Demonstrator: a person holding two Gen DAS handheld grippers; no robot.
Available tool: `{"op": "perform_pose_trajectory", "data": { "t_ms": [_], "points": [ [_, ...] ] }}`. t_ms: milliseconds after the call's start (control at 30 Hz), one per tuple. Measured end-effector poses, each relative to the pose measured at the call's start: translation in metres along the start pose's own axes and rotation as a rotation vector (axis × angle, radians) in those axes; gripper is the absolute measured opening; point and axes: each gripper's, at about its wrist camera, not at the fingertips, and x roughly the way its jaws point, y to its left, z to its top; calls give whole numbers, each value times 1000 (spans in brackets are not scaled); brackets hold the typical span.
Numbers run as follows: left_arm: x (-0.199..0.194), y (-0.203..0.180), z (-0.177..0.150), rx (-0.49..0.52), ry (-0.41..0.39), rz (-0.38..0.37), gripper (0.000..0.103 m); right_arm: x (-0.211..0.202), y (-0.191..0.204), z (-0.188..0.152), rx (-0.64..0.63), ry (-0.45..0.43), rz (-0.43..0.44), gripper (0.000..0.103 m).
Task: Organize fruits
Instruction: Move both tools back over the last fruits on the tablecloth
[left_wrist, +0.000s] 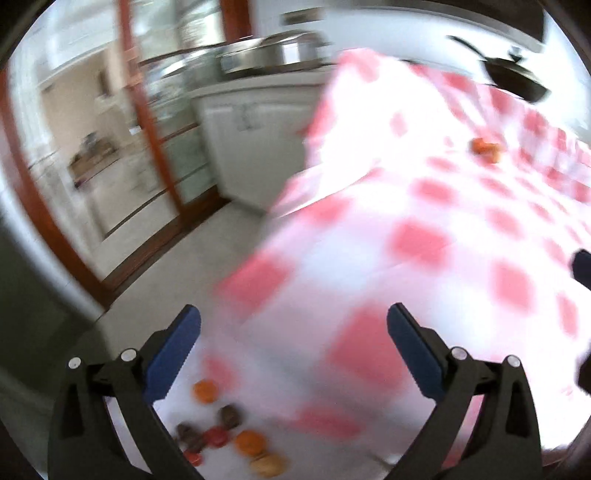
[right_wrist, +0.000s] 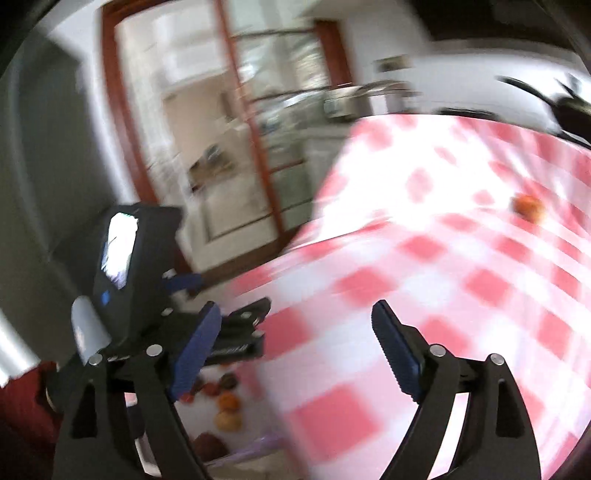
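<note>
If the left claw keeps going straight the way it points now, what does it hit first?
Probably the checked tablecloth: the open, empty left claw aims at bare cloth, with the lone orange fruit further off to the right. Blur makes depth uncertain.

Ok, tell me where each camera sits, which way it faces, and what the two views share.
Left wrist: on the left gripper, angled down across the checked tablecloth; both blue fingers show, open and empty.
Right wrist: on the right gripper, facing likewise; its open fingers, the left gripper and a red sleeve show.
Shared: the tablecloth, a lone orange fruit, the fruit cluster, the wooden door frame.
</note>
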Motion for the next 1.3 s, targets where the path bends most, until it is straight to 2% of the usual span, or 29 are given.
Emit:
{"op": "perform_pose_trajectory", "data": {
  "t_ms": [167,300,500,633,833,1000,1133,1233,1300],
  "points": [
    [22,-90,53,45,-15,-171,101,-18,-92,17,171,-70,-178,87],
    [65,-158,96,7,6,-255,101,-34,-173,26,352,-120,-300,87],
    [113,-227,136,-89,13,-306,101,-36,-246,24,519,-160,-426,87],
    [142,-253,155,-132,10,-320,101,-30,-272,8,581,-176,-454,87],
    [181,-270,185,-194,-2,-362,101,-23,-279,-4,581,-193,-494,87],
    [195,-266,206,-210,-78,-435,101,-17,-273,1,522,-198,-519,87],
    [194,-247,208,-215,-122,-418,101,-8,-278,12,505,-185,-533,87],
    [199,-225,208,-315,-112,-426,101,18,-295,36,449,-122,-548,87],
    [199,-215,207,-351,-117,-395,101,43,-310,54,403,-38,-570,87]
  ]
}}
